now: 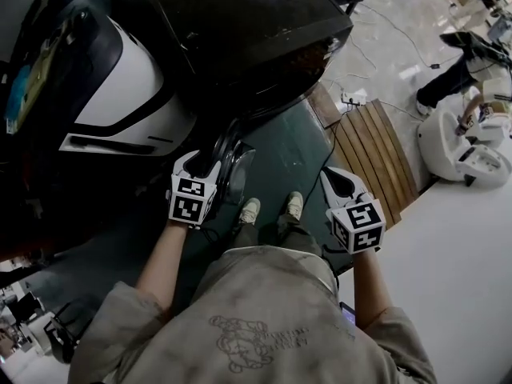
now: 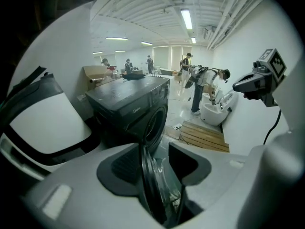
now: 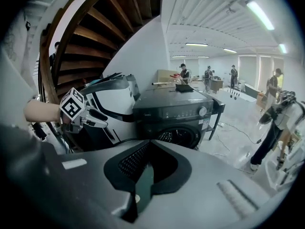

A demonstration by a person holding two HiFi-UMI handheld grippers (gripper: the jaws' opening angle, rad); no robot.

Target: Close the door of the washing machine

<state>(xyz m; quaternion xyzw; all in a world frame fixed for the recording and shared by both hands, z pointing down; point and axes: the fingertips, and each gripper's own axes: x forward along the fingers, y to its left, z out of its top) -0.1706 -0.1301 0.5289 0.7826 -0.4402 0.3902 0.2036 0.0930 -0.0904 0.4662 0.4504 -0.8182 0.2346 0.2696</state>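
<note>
The dark front-loading washing machine [image 1: 256, 30] [image 2: 136, 106] [image 3: 176, 111] stands ahead of me on a green floor. Its round door [image 1: 234, 160] [image 2: 153, 185] is swung out toward me, edge-on in the left gripper view. My left gripper [image 1: 204, 162] [image 2: 157, 168] is shut on the door's rim, one jaw on each side; it also shows in the right gripper view, left gripper [image 3: 93, 118]. My right gripper [image 1: 340, 184] [image 3: 143, 175] hangs to the right of the door, shut, holding nothing, with only floor in its narrow slit. It shows at the upper right of the left gripper view, right gripper [image 2: 248, 82].
A large white-and-black pod-shaped machine [image 1: 120, 86] stands left of the washer. A wooden slat platform [image 1: 376, 150] lies to the right, beside a white wall [image 1: 464, 254] and a white fixture [image 1: 460, 154]. Cables cross the floor [image 1: 384, 30]. My shoes [image 1: 250, 211] stand just behind the door. Several people work farther back.
</note>
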